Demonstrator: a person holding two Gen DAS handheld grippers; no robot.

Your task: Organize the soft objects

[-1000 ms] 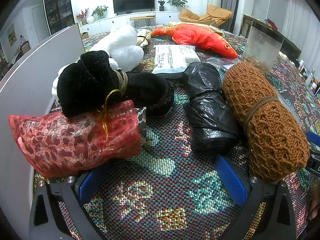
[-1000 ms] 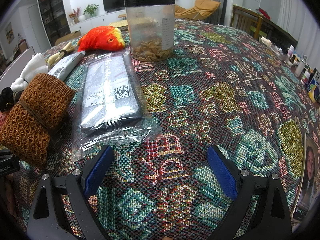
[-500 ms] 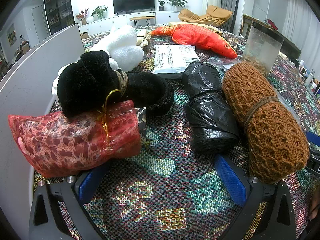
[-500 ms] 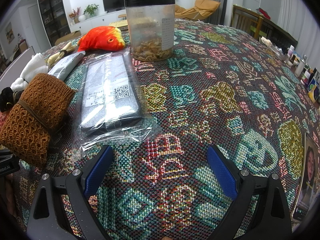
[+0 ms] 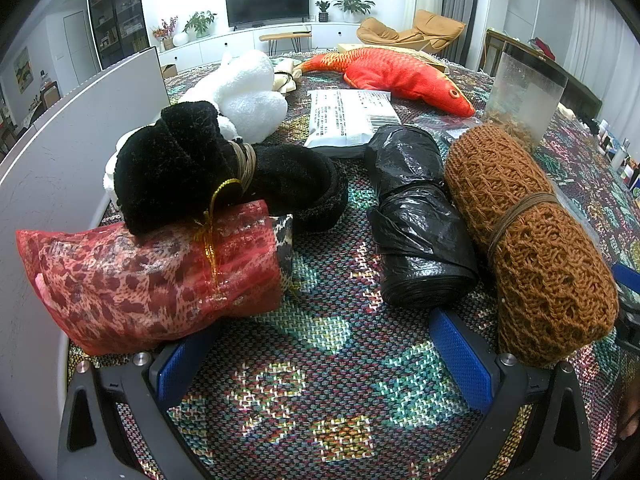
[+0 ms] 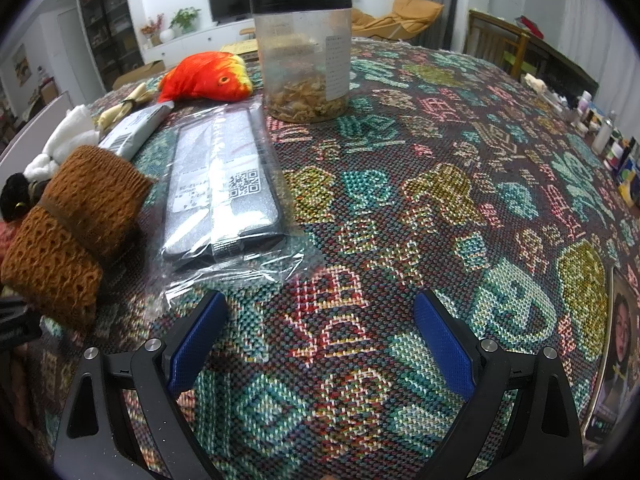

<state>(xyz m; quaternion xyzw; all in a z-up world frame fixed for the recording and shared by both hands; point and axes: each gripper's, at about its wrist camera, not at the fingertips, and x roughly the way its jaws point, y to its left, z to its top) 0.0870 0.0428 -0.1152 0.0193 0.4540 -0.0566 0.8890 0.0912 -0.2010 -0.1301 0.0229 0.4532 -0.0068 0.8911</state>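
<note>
Left wrist view: the rolled brown knitted bundle, tied by a cord, lies lengthwise away from the camera. Left gripper and right gripper stand wide apart, empty.

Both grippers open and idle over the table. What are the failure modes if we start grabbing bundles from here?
1. The black fuzzy bundle rests on the red mesh pouch; pulling the pouch first would likely tip it.
2. The black plastic roll and brown knit roll lie side by side, so the open left gripper may catch both.
3. The clear plastic package lies just ahead of the right gripper; its loose film could snag.
</note>
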